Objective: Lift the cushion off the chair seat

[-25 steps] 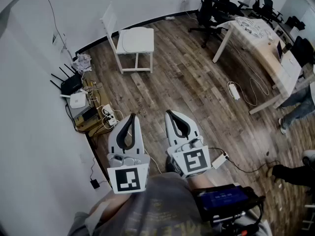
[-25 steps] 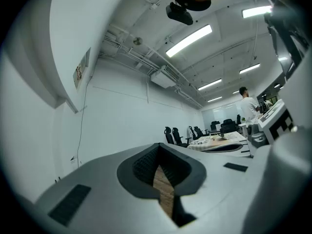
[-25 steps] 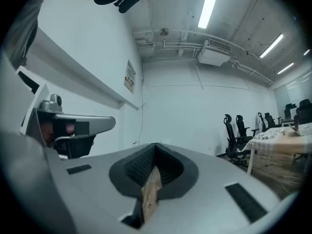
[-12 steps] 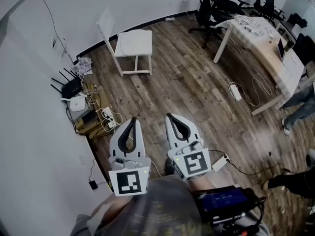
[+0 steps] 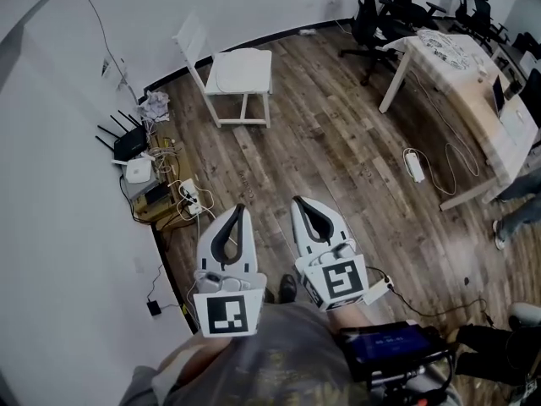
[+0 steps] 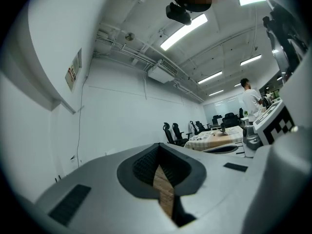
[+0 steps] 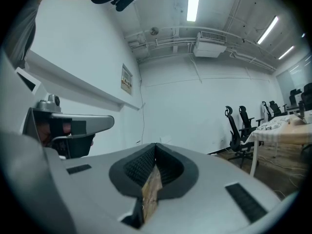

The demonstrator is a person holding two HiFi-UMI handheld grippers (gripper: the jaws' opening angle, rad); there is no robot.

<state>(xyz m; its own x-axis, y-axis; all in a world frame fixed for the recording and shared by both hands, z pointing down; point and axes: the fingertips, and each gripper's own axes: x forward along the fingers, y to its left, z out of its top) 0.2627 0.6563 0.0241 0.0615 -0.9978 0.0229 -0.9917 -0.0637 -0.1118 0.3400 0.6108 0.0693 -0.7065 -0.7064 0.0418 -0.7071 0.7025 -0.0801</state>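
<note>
Over by the far wall, cushion [image 5: 243, 66]: pale and flat on the seat, covering nearly all of it. Neither of my claws touches it.
Chair [image 5: 221, 100]: white, standing on its legs at the far edge of the wood floor [image 5: 338, 159]. Its backrest rises on the seat's left side in the head view.
Left claw [image 5: 240, 211]: my jaws are brought together at the tips. Only the oval gap behind the tips stays clear, and floorboards show through it. It grips nothing and is well apart from the chair.
Right claw [image 5: 298, 201]: tips also pressed together, with the same bare oval behind them and nothing clamped. It sits just beside my left claw without touching it.
Left edge of the floor: a black router [image 5: 127, 146] with its antennas up, a small white box [image 5: 138, 169] and a power strip [image 5: 189, 195] lie in a tangle of cables along the wall [image 5: 68, 227].
Right side of the floor: a long table [image 5: 456, 74] stands there, with black office chairs [image 5: 380, 7] toward the far right corner. A white adapter [image 5: 414, 166] with its cord lies on the boards near the table's leg.
</note>
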